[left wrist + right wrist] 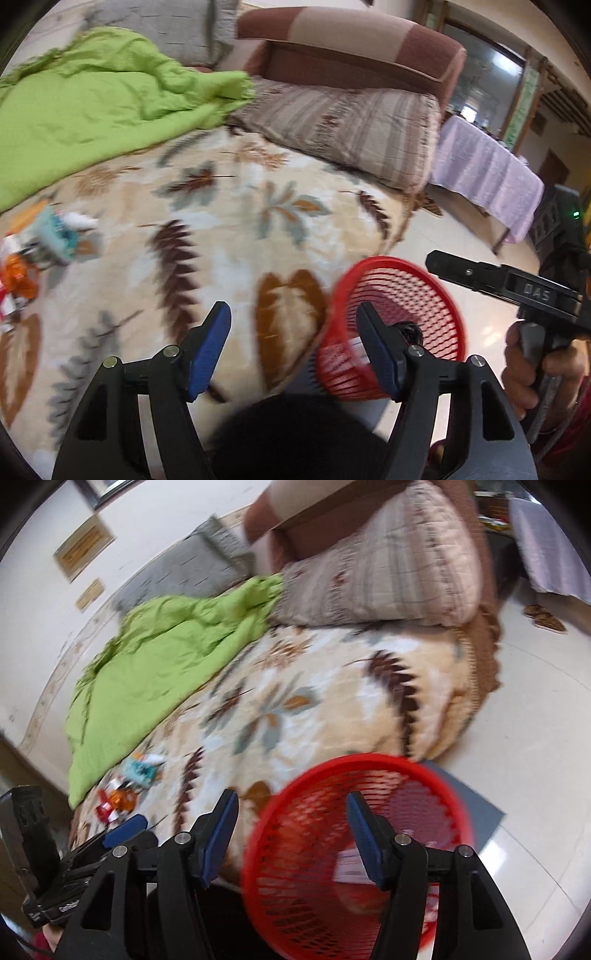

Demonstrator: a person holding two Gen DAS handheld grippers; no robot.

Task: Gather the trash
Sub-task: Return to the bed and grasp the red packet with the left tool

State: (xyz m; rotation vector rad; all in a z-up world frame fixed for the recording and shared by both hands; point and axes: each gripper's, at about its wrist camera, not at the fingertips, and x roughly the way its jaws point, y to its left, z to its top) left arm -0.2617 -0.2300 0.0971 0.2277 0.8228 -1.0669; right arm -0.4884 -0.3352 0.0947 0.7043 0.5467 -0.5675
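A red mesh basket (406, 295) (314, 849) stands on the floor against the bed's edge, with a white scrap of paper (347, 864) inside. A small heap of trash lies on the leaf-patterned bedspread (236, 229): a teal wrapper (59, 236) (138, 771), an orange wrapper (20, 277) (122, 797) and red-and-white scraps. My left gripper (291, 310) hangs open over the bedspread, beside the basket, with nothing between its fingers. My right gripper (291, 795) is open above the basket's rim, empty too. In the left wrist view the right gripper (480, 273) shows from the side, held by a hand.
A green blanket (92, 110) covers the bed's far left. Striped pillows (343, 125) lie at the head end. A grey mat (469, 805) lies under the basket on the pale tiled floor. A table with a lilac cloth (484, 173) stands beyond, and slippers (545, 616) lie on the floor.
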